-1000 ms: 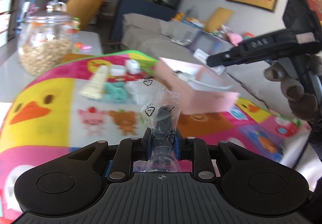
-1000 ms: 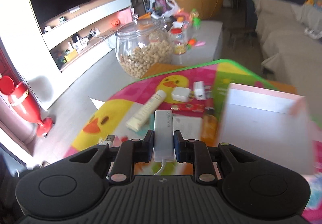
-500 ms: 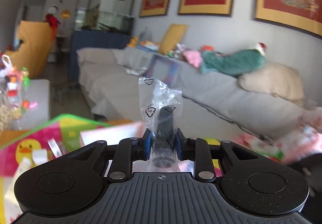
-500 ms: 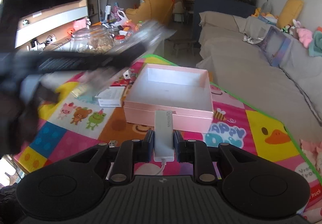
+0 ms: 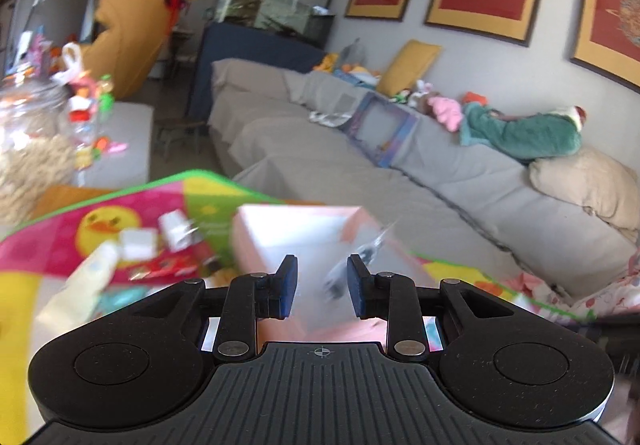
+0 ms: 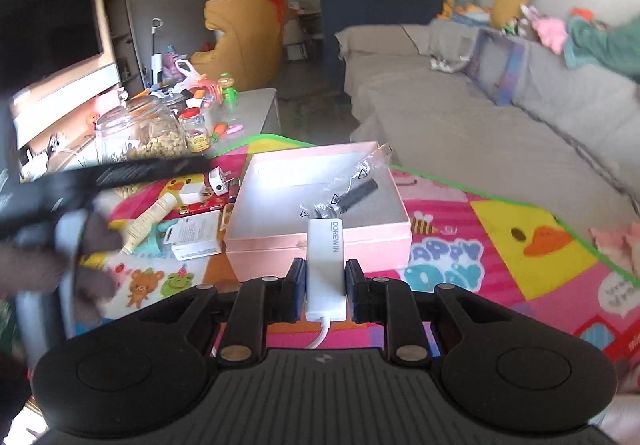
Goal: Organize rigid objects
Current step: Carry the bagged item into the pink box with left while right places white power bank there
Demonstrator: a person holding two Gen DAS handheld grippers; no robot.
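A: Left tongs (image 5: 322, 281)?
B: Released, blue pads parted, nothing between them. Hovering above the near edge of the pink box (image 5: 294, 233); blurred view.

A: And the bagged item?
B: Clear plastic bag with a black cylinder (image 6: 352, 189) lying inside the pink box (image 6: 320, 241), toward the right side, bag corner poking over the far rim. Seen as a blurred streak (image 5: 352, 265) just beyond the left tongs, apart from both pads.

A: Right tongs (image 6: 324, 287)?
B: Clenched on a white adapter marked DOREWIN (image 6: 325, 265), held upright along the fingers, white cable trailing from the near end. Held just near of the box's front wall, adapter tip overlapping the rim in view.

A: Left of the box?
B: Scattered on the colourful play mat (image 6: 500, 245): a white packaged card (image 6: 196, 235) touching the box's left wall or nearly so, cannot tell which; a cream tube (image 6: 150, 215) further left; two white plugs (image 6: 218, 181) at the far left corner of the box. Beyond those, a glass jar of nuts (image 6: 140, 133) on the pale table (image 6: 260, 105).

A: Far side?
B: Grey sofa (image 5: 360, 173) along the right, a yellow cushion (image 5: 408, 65) on the backrest.
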